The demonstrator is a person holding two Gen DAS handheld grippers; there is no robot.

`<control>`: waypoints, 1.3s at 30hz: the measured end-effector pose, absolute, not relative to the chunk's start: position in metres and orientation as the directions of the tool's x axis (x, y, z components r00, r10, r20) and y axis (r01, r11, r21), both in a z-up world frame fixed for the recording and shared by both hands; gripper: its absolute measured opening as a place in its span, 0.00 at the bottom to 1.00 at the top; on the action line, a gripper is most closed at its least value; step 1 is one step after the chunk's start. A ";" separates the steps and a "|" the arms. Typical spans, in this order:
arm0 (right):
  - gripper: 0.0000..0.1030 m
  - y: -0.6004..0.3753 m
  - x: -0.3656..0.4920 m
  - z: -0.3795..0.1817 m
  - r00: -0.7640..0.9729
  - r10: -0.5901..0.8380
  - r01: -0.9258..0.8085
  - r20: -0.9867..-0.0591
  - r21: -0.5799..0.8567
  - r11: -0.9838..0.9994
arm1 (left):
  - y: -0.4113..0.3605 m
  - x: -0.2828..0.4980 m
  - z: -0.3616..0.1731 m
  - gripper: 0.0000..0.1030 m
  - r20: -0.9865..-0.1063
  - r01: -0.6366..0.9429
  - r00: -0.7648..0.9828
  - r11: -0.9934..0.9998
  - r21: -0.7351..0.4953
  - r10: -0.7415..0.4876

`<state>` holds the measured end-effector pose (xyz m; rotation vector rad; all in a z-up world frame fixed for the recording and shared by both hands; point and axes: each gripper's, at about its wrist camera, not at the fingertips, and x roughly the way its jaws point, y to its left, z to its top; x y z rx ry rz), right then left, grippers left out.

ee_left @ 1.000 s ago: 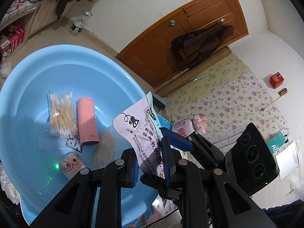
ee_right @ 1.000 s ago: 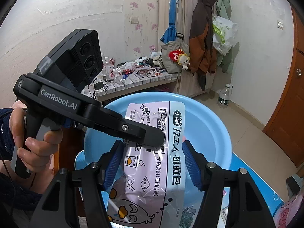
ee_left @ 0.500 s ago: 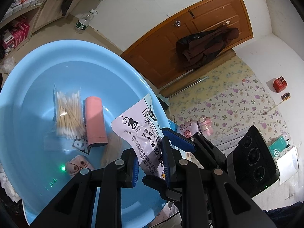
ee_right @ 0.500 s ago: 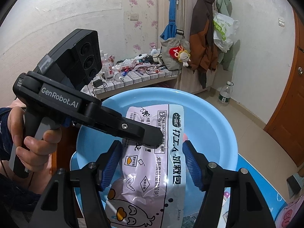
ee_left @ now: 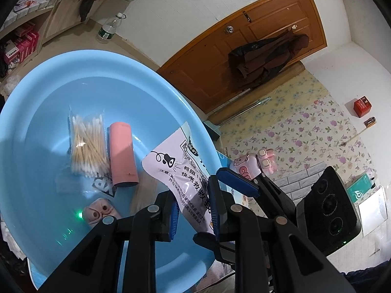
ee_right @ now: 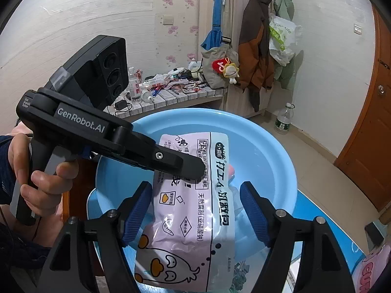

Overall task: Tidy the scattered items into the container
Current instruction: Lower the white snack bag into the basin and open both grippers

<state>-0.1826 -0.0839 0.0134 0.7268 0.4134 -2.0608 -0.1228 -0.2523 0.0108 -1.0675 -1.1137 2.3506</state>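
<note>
My left gripper [ee_left: 193, 210] is clamping the light, floppy snack pouch [ee_left: 185, 180] mid-body over the basin's [ee_left: 48, 78] five-o'clock rim, right gripper [ee_right: 195, 210] gaping.

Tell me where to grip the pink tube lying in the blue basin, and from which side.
Grip the pink tube across its round middle, coming straight down from above. It lies flat on the blue basin floor. The bag of cotton swabs sits close along one side, so slip that finger into the narrow gap between them.
</note>
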 end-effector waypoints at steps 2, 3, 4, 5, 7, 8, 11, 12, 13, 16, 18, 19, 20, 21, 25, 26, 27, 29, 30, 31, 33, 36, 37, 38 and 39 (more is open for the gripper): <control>0.74 -0.083 -0.182 0.014 -0.437 -0.638 0.833 -0.634 -0.019 -0.553 | -0.250 -0.124 0.013 0.20 -0.490 0.025 -0.668 -0.641 -0.767 0.560; 0.74 -0.082 -0.181 0.014 -0.440 -0.637 0.832 -0.634 -0.021 -0.554 | -0.251 -0.124 0.013 0.20 -0.495 0.030 -0.671 -0.646 -0.762 0.552; 0.74 -0.081 -0.179 0.015 -0.442 -0.636 0.832 -0.632 -0.023 -0.555 | -0.254 -0.124 0.012 0.20 -0.496 0.036 -0.675 -0.647 -0.762 0.546; 0.74 -0.078 -0.179 0.016 -0.454 -0.634 0.825 -0.626 -0.028 -0.564 | -0.257 -0.122 0.012 0.20 -0.497 0.042 -0.677 -0.645 -0.763 0.543; 0.74 -0.072 -0.179 0.019 -0.465 -0.635 0.816 -0.617 -0.020 -0.578 | -0.261 -0.121 0.010 0.21 -0.501 0.059 -0.684 -0.645 -0.762 0.530; 0.74 -0.068 -0.180 0.021 -0.472 -0.635 0.808 -0.612 -0.013 -0.589 | -0.263 -0.120 0.010 0.21 -0.504 0.065 -0.687 -0.647 -0.760 0.524; 0.74 -0.058 -0.183 0.025 -0.485 -0.628 0.791 -0.608 0.001 -0.612 | -0.267 -0.118 0.011 0.22 -0.530 0.091 -0.689 -0.666 -0.740 0.495; 0.74 -0.056 -0.183 0.026 -0.489 -0.626 0.787 -0.607 0.002 -0.617 | -0.268 -0.118 0.012 0.23 -0.541 0.102 -0.688 -0.674 -0.732 0.483; 0.74 -0.053 -0.182 0.027 -0.493 -0.624 0.784 -0.606 0.001 -0.620 | -0.268 -0.118 0.013 0.24 -0.549 0.110 -0.690 -0.681 -0.724 0.472; 0.74 -0.050 -0.178 0.030 -0.499 -0.622 0.781 -0.603 -0.002 -0.624 | -0.268 -0.116 0.015 0.29 -0.570 0.125 -0.692 -0.703 -0.700 0.443; 0.74 -0.049 -0.175 0.031 -0.498 -0.626 0.784 -0.601 -0.004 -0.621 | -0.267 -0.115 0.017 0.35 -0.578 0.131 -0.695 -0.716 -0.686 0.427; 0.74 -0.049 -0.172 0.032 -0.497 -0.627 0.786 -0.600 -0.006 -0.618 | -0.266 -0.115 0.019 0.40 -0.581 0.134 -0.700 -0.723 -0.678 0.415; 0.74 -0.048 -0.170 0.032 -0.497 -0.627 0.787 -0.599 -0.007 -0.617 | -0.265 -0.114 0.021 0.42 -0.584 0.136 -0.703 -0.729 -0.671 0.405; 0.74 -0.048 -0.168 0.033 -0.496 -0.628 0.788 -0.599 -0.008 -0.615 | -0.264 -0.113 0.023 0.46 -0.590 0.141 -0.705 -0.738 -0.660 0.393; 0.74 -0.044 -0.163 0.035 -0.501 -0.627 0.786 -0.597 -0.010 -0.618 | -0.260 -0.113 0.031 0.55 -0.615 0.158 -0.711 -0.775 -0.612 0.340; 0.74 -0.043 -0.162 0.036 -0.502 -0.626 0.785 -0.597 -0.010 -0.620 | -0.260 -0.113 0.032 0.56 -0.620 0.162 -0.711 -0.780 -0.604 0.332; 0.74 -0.041 -0.161 0.037 -0.504 -0.625 0.783 -0.596 -0.011 -0.622 | -0.260 -0.112 0.034 0.59 -0.629 0.172 -0.711 -0.789 -0.590 0.315; 0.74 -0.037 -0.158 0.038 -0.509 -0.624 0.780 -0.593 -0.012 -0.625 | -0.261 -0.110 0.036 0.66 -0.644 0.195 -0.713 -0.805 -0.561 0.276; 0.74 -0.035 -0.157 0.039 -0.511 -0.624 0.779 -0.591 -0.012 -0.627 | -0.262 -0.109 0.037 0.67 -0.648 0.203 -0.717 -0.812 -0.548 0.258; 0.74 -0.034 -0.156 0.040 -0.513 -0.623 0.777 -0.590 -0.011 -0.629 | -0.261 -0.110 0.038 0.67 -0.650 0.207 -0.717 -0.814 -0.542 0.251; 0.74 -0.032 -0.154 0.042 -0.517 -0.624 0.775 -0.587 -0.011 -0.632 | -0.266 -0.105 0.038 0.67 -0.661 0.224 -0.716 -0.822 -0.524 0.227; 0.74 -0.030 -0.150 0.044 -0.519 -0.624 0.775 -0.585 -0.013 -0.632 | -0.267 -0.102 0.042 0.67 -0.671 0.243 -0.718 -0.836 -0.492 0.186; 0.74 -0.030 -0.150 0.045 -0.519 -0.624 0.775 -0.584 -0.015 -0.632 | -0.267 -0.100 0.044 0.67 -0.672 0.249 -0.720 -0.840 -0.481 0.172; 0.74 -0.029 -0.147 0.046 -0.521 -0.624 0.775 -0.583 -0.016 -0.632 | -0.267 -0.099 0.045 0.67 -0.673 0.252 -0.722 -0.843 -0.475 0.163; 0.74 -0.028 -0.145 0.047 -0.523 -0.624 0.774 -0.581 -0.017 -0.633 | -0.268 -0.096 0.046 0.67 -0.673 0.256 -0.724 -0.847 -0.466 0.151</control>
